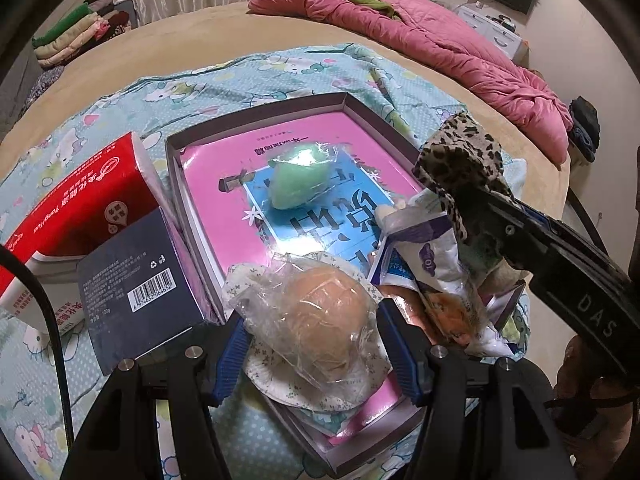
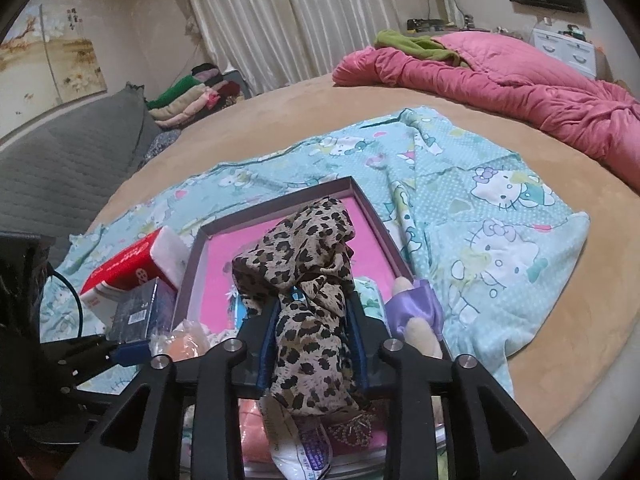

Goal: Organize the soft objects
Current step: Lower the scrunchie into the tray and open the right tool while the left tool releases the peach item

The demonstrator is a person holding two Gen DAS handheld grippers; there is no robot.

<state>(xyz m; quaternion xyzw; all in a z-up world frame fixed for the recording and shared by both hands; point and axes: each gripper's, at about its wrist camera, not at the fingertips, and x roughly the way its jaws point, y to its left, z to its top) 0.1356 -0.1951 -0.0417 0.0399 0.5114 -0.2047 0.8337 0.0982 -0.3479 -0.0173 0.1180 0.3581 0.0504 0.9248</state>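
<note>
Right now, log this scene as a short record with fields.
surface: cartoon sheet on a bed
box: open, pink-lined
in box: green sponge, wrapped
left gripper: around wrapped bun
right gripper: leopard cloth between its jaws, over the box
beside box: red pack, dark carton

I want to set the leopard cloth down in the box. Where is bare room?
Free: the box's far end, beyond the green sponge. Crowded: the near end, with the wrapped bun and white packet.
</note>
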